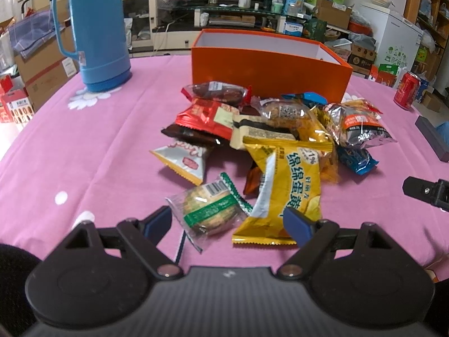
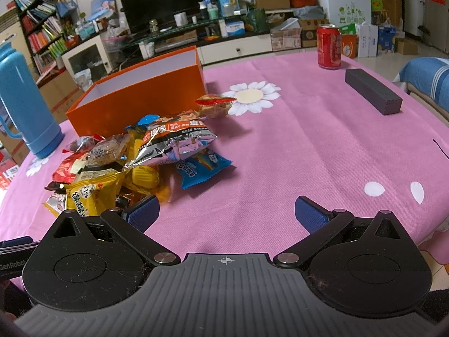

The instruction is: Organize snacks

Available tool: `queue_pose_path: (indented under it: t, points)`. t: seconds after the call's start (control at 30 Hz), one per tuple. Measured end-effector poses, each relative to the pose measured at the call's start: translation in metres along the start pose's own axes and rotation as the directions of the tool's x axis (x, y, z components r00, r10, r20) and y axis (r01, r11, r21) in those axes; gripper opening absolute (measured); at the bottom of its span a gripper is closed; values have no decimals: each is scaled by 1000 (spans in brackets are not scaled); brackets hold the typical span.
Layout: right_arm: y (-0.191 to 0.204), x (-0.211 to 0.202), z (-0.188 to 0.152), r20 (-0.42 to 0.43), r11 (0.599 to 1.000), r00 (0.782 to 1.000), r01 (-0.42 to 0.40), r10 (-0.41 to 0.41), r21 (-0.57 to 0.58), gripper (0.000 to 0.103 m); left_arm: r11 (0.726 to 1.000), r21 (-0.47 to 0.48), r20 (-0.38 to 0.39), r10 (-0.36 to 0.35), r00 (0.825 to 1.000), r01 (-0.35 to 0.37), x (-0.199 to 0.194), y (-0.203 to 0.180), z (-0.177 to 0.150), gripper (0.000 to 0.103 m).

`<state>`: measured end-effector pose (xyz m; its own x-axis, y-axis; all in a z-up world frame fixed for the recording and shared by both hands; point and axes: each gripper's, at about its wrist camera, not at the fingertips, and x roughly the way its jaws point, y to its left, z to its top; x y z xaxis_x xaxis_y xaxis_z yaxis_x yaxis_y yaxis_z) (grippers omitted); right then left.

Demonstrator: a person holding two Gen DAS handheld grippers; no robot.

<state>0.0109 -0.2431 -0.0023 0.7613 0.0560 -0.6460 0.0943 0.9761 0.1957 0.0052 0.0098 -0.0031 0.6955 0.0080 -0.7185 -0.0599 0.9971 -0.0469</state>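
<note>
you are hovering the left gripper with its jaws spread wide and holding nothing, over the round cake in clear wrap at the near edge of the snack pile. your right gripper is gaping just as wide above bare pink tablecloth. lower squarely onto the cake, pinching gently, then carry it to the orange box behind the pile. the yellow packet is showing "绵绵蛋黄".

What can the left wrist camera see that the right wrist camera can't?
Only the left wrist view shows the round green-wrapped cookie lying between the open left tongs. Only the right wrist view shows the big daisy print and the open right tongs over bare cloth. Both show the orange box, the blue thermos and the red can.
</note>
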Motion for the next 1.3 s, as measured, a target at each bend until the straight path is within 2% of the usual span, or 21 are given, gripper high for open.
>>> queue_pose_path:
  t: [1.3]
  points:
    - [-1, 7, -2, -15, 1000, 1000, 4, -4, -3, 94, 1000, -16, -3, -2, 1000, 2, 2, 4, 2, 86]
